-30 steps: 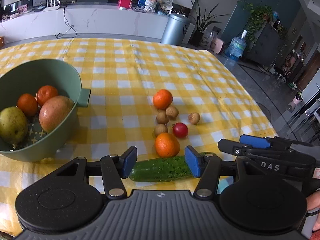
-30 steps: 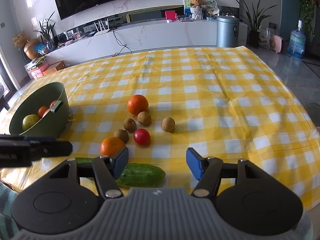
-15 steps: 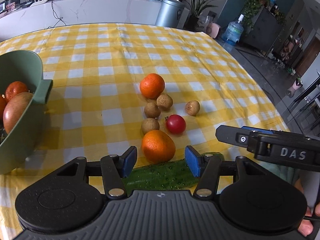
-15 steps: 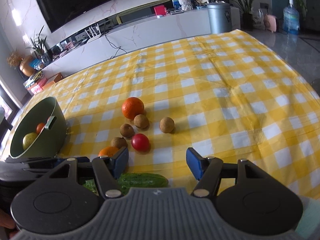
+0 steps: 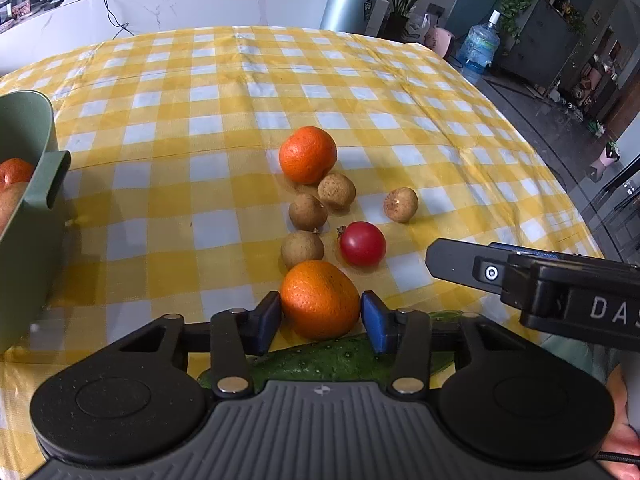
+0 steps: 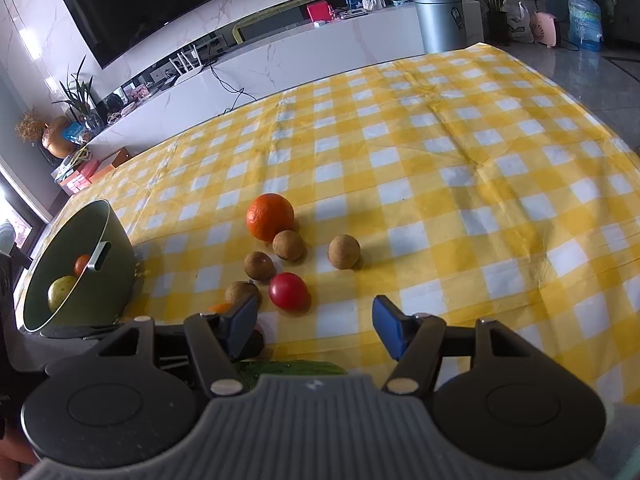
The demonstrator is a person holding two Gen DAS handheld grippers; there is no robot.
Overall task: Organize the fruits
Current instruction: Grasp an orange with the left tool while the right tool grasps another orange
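Now the left gripper (image 5: pixel 320 316) has slid forward off the cucumber (image 5: pixel 324 360); its jaws bracket the near orange (image 5: pixel 319 305), barely touching, likely bowl-bound (image 5: pixel 36 216). Right gripper (image 6: pixel 314 330) gapes empty.

Desk (image 6: pixel 460 168) under yellow-and-white checked cloth, carrying green plastic bowl (image 6: pixel 100 280), two oranges (image 5: pixel 308 154), four brown longans (image 5: pixel 306 211), red tomato (image 5: pixel 362 243), green cucumber (image 5: pixel 320 360).

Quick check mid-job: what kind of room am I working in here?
Most likely a home living and dining area: a wall-mounted TV above a long white marble-look console, a table under a yellow checked tablecloth, plus houseplants and a water jug on the floor.
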